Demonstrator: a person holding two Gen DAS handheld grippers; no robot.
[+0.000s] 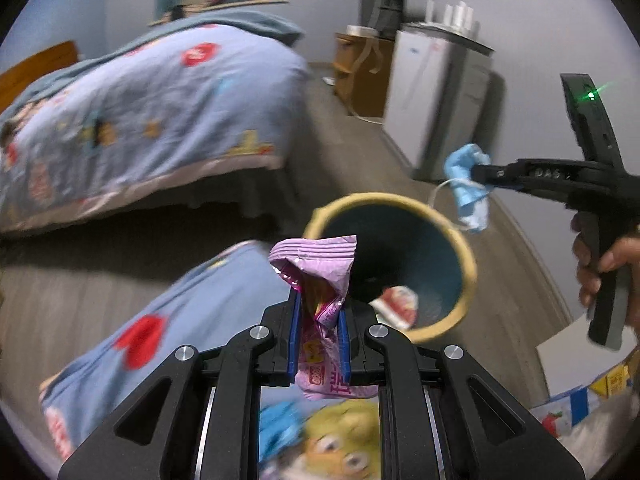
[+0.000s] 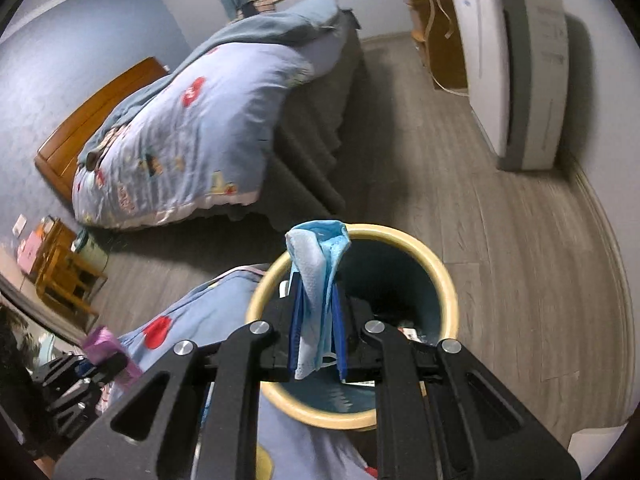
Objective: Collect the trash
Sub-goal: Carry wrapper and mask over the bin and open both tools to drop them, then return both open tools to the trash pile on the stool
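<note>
I take the bin [image 1: 468, 268] as my landmark: a round one with a pale rim and a dark teal inside, standing on the wood floor [image 2: 500, 220] at the foot of the blue quilt [image 1: 160, 120].

To the left of the bin, my left gripper [image 1: 319, 312] is clamped on a pink snack wrapper [image 1: 320, 268]. The blue pads pinch its crumpled middle, and the loose top flares up just short of the near-left part of the rim. Seen from this wrist, the wrapper is beside the opening, not yet over it. A corner of quilt hangs below and to the left of the bin, with a soft toy [image 1: 344, 440] beneath my fingers.

Inside the bin, some red and white litter [image 1: 398, 304] already lies at the bottom.

To the right, my right gripper [image 2: 318, 320] is closed on a light blue face mask [image 2: 320, 272], folded between the pads with its ear loop dangling. From the right wrist the mask hangs over the left part of the opening; from the left wrist it sits above and just past the far rim. I judge it close to the drop point but cannot say it is dead centre.

So the step in hand is carrying both pieces to the bin. Next, I think, each gripper has to be squarely above the dark opening before the jaws part, the left one needing the longer shift towards the bin. The mask is limp and its loop could catch on a pad, so a clear opening and a slight shake may be needed.
</note>
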